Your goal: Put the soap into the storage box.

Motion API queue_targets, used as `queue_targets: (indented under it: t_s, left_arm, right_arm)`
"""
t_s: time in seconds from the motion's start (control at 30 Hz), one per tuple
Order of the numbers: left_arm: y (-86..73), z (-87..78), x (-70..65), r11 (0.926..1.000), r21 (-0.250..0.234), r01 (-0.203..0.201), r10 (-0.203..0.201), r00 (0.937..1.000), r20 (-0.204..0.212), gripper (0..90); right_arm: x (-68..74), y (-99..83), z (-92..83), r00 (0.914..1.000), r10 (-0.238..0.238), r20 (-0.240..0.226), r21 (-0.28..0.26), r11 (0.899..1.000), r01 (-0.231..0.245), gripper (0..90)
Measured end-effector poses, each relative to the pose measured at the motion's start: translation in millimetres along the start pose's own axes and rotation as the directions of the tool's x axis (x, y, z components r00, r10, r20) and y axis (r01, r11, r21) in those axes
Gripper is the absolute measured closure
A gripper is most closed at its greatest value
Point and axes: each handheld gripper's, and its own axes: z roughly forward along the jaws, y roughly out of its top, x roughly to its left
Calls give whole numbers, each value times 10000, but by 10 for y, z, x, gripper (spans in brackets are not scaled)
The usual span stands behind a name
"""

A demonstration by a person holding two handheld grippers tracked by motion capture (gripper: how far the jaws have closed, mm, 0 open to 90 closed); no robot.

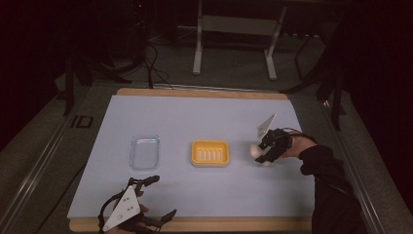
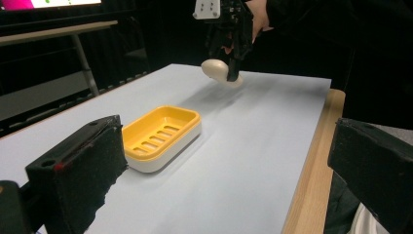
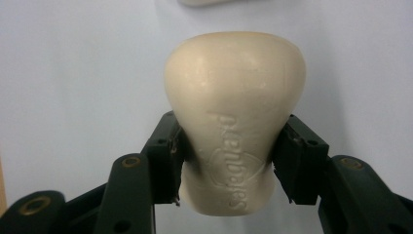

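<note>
Closest to the high camera, the left claw [image 1: 155, 196] rests at the near left edge of the tabletop [image 1: 204, 117], its jaws spread wide with nothing between them. Over on the right, the right claw [image 1: 261, 150] pinches a cream bar of soap [image 1: 255, 150], both pads pressed into its narrowed waist, as the right gripper view makes plain. In the left gripper view the bar seems to hang clear of the surface. So the pickup looks done. What seems left, judging by the layout, is to carry the bar left and set it in the yellow soap dish [image 1: 210, 153], which sits empty at the middle. A clear plastic lid or tray [image 1: 144, 151] lies farther left, well apart. Nothing stands between soap and dish; the path is bare tabletop.
</note>
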Motion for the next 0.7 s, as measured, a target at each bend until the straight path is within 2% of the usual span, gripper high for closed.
queue_targets:
  t_s: [0.03, 0.1, 0.3, 0.7]
  left_arm:
    - [-2, 2, -1, 10000, 26, -6, 6, 10000, 2, 6]
    - [-2, 1, 3, 10000, 26, -14, 14, 10000, -1, 6]
    - [-2, -4, -3, 10000, 13, 7, -7, 10000, -7, 6]
    - [-3, -5, 4, 10000, 2, 31, -31, 10000, 5, 6]
  right_arm:
    - [4, 23, 15, 9996, -220, -199, -122, 9997, 218, 495]
    - [8, 48, 31, 9989, -367, -303, -31, 9993, 367, 495]
    - [7, 134, 42, 9982, -463, -385, 144, 9988, 469, 495]
    - [23, 340, -90, 9949, -995, -165, -205, 9949, 991, 495]
